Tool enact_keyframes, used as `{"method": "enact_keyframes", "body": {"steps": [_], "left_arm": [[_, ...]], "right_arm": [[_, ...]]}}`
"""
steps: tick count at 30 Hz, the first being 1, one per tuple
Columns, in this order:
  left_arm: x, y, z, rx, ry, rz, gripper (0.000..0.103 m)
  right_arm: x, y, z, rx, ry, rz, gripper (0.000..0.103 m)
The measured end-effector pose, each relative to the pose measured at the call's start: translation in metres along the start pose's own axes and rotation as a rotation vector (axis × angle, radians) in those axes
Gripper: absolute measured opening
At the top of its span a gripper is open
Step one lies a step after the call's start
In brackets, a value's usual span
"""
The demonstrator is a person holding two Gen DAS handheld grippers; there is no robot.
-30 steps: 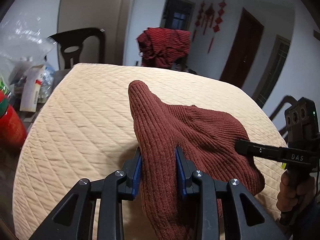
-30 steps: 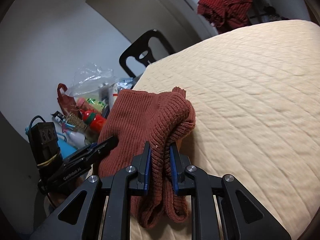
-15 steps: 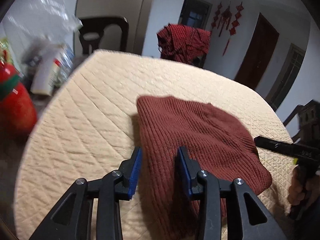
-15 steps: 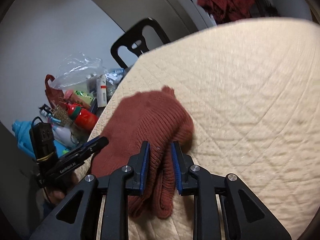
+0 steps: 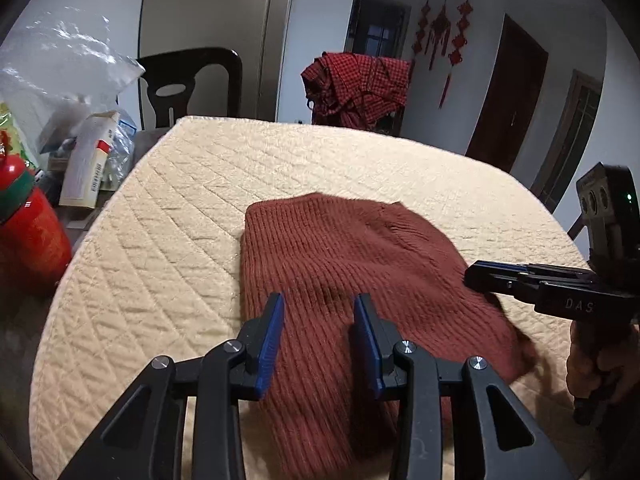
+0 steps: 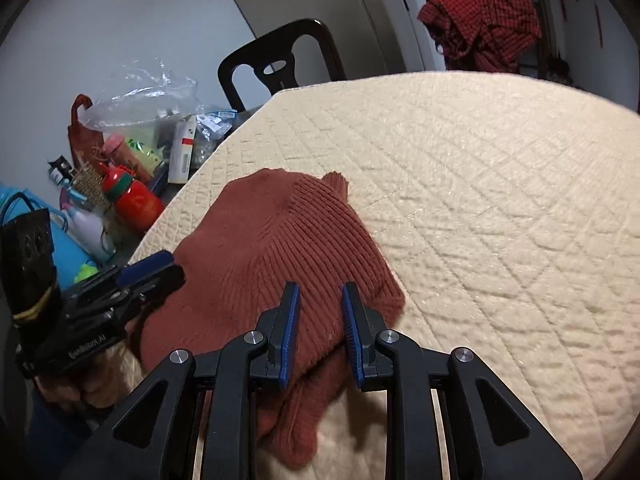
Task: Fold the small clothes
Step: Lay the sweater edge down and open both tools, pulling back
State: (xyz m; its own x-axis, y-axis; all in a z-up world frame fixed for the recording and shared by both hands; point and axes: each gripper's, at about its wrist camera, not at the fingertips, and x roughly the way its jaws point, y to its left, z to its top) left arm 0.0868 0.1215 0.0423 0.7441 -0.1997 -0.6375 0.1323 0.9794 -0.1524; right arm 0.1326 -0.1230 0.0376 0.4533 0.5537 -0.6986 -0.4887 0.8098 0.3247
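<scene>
Hovering parted over the rust sweater (image 5: 340, 264), left gripper (image 5: 318, 316) and right gripper (image 6: 318, 304).

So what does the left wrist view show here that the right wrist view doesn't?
Only the left wrist view shows the dark door and the red hanging ornaments on the far wall.

Only the right wrist view shows the garment's lumpy near edge and the blue item beside the table.

Both show the rust knit garment on the quilted cover, both tongs open over it (left tongs, right tongs), the black chair and the red checked cloth.
</scene>
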Motion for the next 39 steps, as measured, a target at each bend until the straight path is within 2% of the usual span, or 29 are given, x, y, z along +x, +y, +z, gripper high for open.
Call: {"method": "enact_keyframes", "body": {"steps": [3, 6, 8, 11, 17, 21, 24, 26, 32, 35, 39], "left_arm": [[-0.018, -0.004, -0.01, 0.003, -0.013, 0.002, 0.04], [-0.033, -0.007, -0.027, -0.012, -0.016, -0.006, 0.04], [-0.035, -0.008, -0.038, -0.016, -0.003, -0.008, 0.039], [-0.025, -0.008, -0.048, -0.022, 0.042, 0.003, 0.038], [-0.019, -0.006, -0.045, -0.032, 0.056, -0.003, 0.038], [-0.03, -0.009, -0.045, -0.047, 0.049, 0.026, 0.038], [-0.04, -0.014, -0.046, -0.057, 0.049, 0.075, 0.038], [-0.045, -0.017, -0.048, -0.057, 0.047, 0.092, 0.046], [-0.056, -0.029, -0.061, -0.017, 0.055, 0.132, 0.057], [-0.053, -0.028, -0.067, -0.012, 0.079, 0.125, 0.058], [-0.049, -0.023, -0.073, -0.013, 0.107, 0.145, 0.058]], "right_arm": [[-0.026, 0.015, -0.012, -0.052, -0.04, 0.024, 0.022], [-0.037, 0.031, -0.032, -0.107, -0.033, 0.038, 0.019], [-0.031, 0.036, -0.042, -0.141, -0.005, 0.03, 0.008], [-0.014, 0.03, -0.053, -0.147, 0.04, -0.003, 0.001], [-0.019, 0.027, -0.054, -0.133, 0.032, 0.003, 0.0], [-0.036, 0.031, -0.059, -0.148, 0.019, -0.022, 0.002], [-0.047, 0.035, -0.064, -0.157, 0.012, -0.03, 0.011], [-0.051, 0.036, -0.068, -0.159, 0.012, -0.038, 0.017], [-0.054, 0.039, -0.082, -0.179, 0.044, -0.099, 0.022], [-0.054, 0.039, -0.089, -0.188, 0.054, -0.116, 0.035], [-0.05, 0.04, -0.094, -0.204, 0.064, -0.147, 0.035]]}}
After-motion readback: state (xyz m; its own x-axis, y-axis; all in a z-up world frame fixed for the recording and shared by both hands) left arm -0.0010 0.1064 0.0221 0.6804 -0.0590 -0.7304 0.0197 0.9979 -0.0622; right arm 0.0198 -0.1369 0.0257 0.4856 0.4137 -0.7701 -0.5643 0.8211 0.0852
